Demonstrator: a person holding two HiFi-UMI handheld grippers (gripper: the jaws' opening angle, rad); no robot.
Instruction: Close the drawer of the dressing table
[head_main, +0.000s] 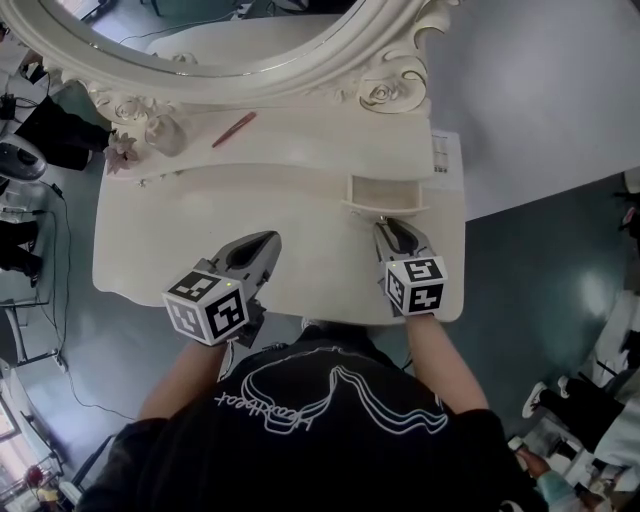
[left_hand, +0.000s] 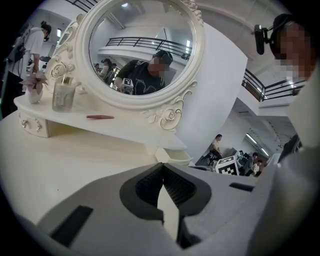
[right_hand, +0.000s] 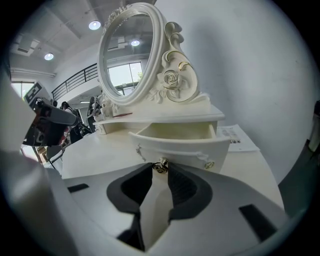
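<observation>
Right gripper view: my right gripper (right_hand: 160, 169) pinches the knob (right_hand: 160, 164) at its tips to push the drawer (right_hand: 175, 136) shut. Left gripper (left_hand: 162, 169), pressed together, hangs idle.

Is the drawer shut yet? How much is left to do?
Not yet. Done: the right gripper is at the drawer. In hand: its jaws look closed on the small knob. Left: pushing the drawer in, since it stands pulled out with its empty inside showing. The left gripper is shut on nothing, above the tabletop.
</observation>
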